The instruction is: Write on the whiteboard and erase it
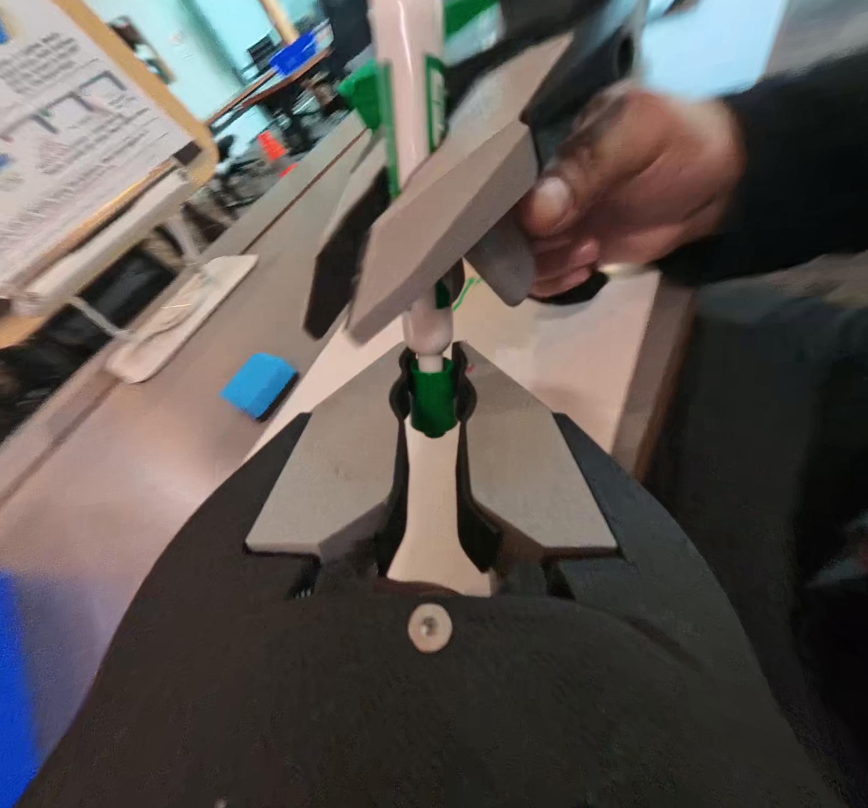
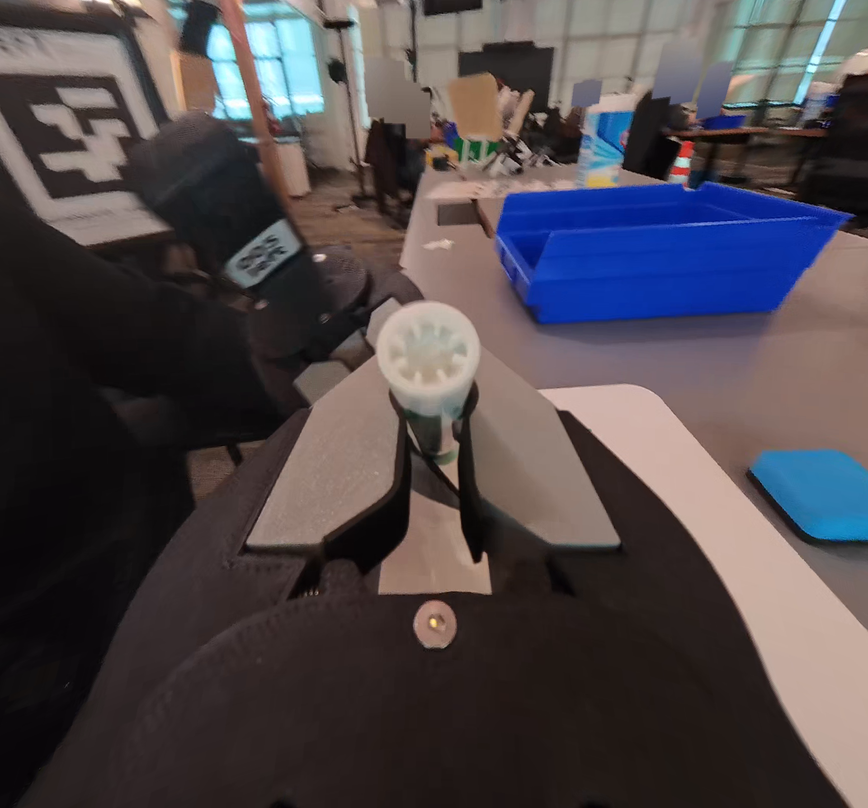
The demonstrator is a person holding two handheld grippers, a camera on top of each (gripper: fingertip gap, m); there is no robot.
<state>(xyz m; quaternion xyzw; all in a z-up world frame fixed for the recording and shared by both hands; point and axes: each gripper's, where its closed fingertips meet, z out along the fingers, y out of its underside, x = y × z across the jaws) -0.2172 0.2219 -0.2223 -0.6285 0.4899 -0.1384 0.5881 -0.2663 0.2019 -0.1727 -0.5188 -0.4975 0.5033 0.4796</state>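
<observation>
Only the left wrist view shows the green cap [image 1: 432,402]; the other, a blue bin [image 2: 657,264].

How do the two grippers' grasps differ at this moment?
The left gripper pinches the small green cap; the right gripper clamps the long white marker barrel. The cap lies along the left fingers; the barrel stands crosswise through the right ones. Both are shut on their part.
</observation>
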